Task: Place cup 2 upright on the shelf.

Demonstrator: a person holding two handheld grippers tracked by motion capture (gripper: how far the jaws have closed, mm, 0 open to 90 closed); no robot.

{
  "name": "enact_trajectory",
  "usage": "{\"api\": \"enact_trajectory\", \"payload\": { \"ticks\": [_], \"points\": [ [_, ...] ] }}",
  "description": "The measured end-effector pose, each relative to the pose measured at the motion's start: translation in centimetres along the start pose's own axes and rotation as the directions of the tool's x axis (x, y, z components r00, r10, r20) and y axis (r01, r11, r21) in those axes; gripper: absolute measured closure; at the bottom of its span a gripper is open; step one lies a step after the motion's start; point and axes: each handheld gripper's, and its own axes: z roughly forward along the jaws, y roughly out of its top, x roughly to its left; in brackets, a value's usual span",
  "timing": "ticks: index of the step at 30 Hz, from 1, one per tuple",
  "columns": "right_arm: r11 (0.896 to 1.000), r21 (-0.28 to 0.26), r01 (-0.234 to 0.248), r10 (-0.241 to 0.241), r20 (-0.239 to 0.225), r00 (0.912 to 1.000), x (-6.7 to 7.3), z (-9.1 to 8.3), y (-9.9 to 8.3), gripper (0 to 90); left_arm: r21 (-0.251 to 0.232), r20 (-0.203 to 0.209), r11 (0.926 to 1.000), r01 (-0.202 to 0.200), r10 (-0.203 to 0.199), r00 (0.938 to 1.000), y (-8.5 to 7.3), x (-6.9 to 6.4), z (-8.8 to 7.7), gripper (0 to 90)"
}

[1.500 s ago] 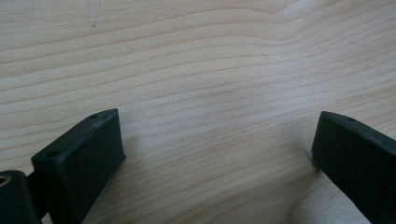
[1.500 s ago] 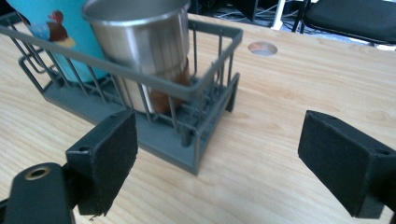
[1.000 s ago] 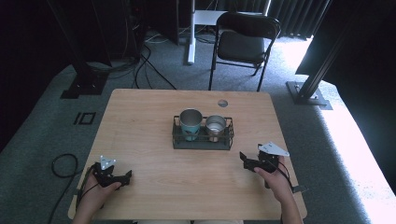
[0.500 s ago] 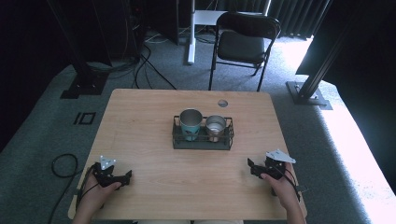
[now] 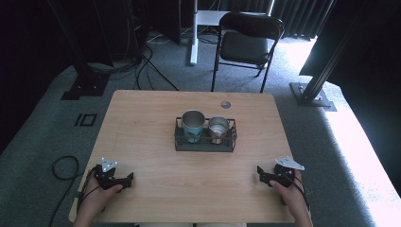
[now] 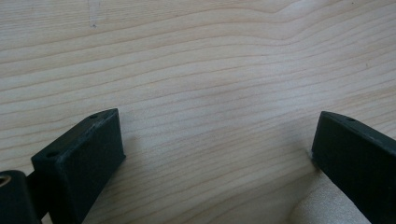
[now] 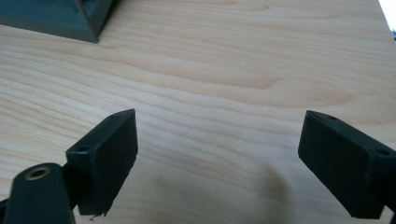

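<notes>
Right tongs [image 5: 263, 174]: in the lower right of the high view, low over the counter near its near edge. Over the last second they have drawn back toward the person and away from the rack; the jaws stand wide apart in the right gripper view, with bare wood between them, holding nothing.

Left tongs [image 5: 126, 178]: in the lower left of the high view, in the same place as a second ago. The jaws are spread wide in the left gripper view and hold nothing; whether they rest on the wood or sit just above it cannot be told.

Rack [image 5: 205, 140]: a dark wire tray at the centre of the high view, well apart from both tongs; a corner of it sits at the upper left of the right gripper view [image 7: 56, 18].

Teal cup [image 5: 193, 124]: upright in the rack's left half.

Steel cup [image 5: 219, 128]: upright in the rack's right half, just beside the teal cup.

Counter [image 5: 142, 113]: pale wood, with a small round grommet [image 5: 225, 104] behind the rack.

Reading of the change: with both cups seated and the right hand retreating empty, the work looks finished or paused, both hands parked.
</notes>
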Motion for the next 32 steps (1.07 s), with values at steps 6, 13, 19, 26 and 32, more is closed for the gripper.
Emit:
{"api": "enact_trajectory", "payload": {
  "ticks": [6, 13, 19, 26, 32],
  "points": [
    [0.999, 0.031, -0.016, 0.015, 0.06, 0.9981, -0.38, -0.1, -0.76, 11.7, 0.0, 0.0, 1.0, 0.0, 0.0, 1.0, 0.0, 0.0, 0.0, 3.0],
    [0.994, 0.077, -0.075, 0.066, 0.11, 0.9917, -0.76, -0.12, -1.09, 11.7, 0.0, 0.0, 1.0, 0.0, 0.0, 1.0, 0.0, 0.0, 0.0, 3.0],
    [0.991, 0.088, -0.103, 0.091, 0.125, 0.988, -0.74, -0.07, -1.11, 11.5, -0.001, 0.0, 1.0, -0.001, 0.001, 1.0, -0.01, 0.0, 0.0, 3.0],
    [0.991, 0.089, -0.104, 0.092, 0.124, 0.988, -0.73, -0.07, -1.11, 11.3, -0.001, 0.0, 1.0, 0.0, 0.0, 1.0, -0.01, 0.0, 0.0, 3.0],
    [0.991, 0.089, -0.103, 0.092, 0.124, 0.9881, -0.74, -0.06, -1.11, 11.3, -0.001, -0.001, 1.0, -0.001, 0.001, 1.0, -0.01, 0.0, 0.0, 3.0]
  ]
}}
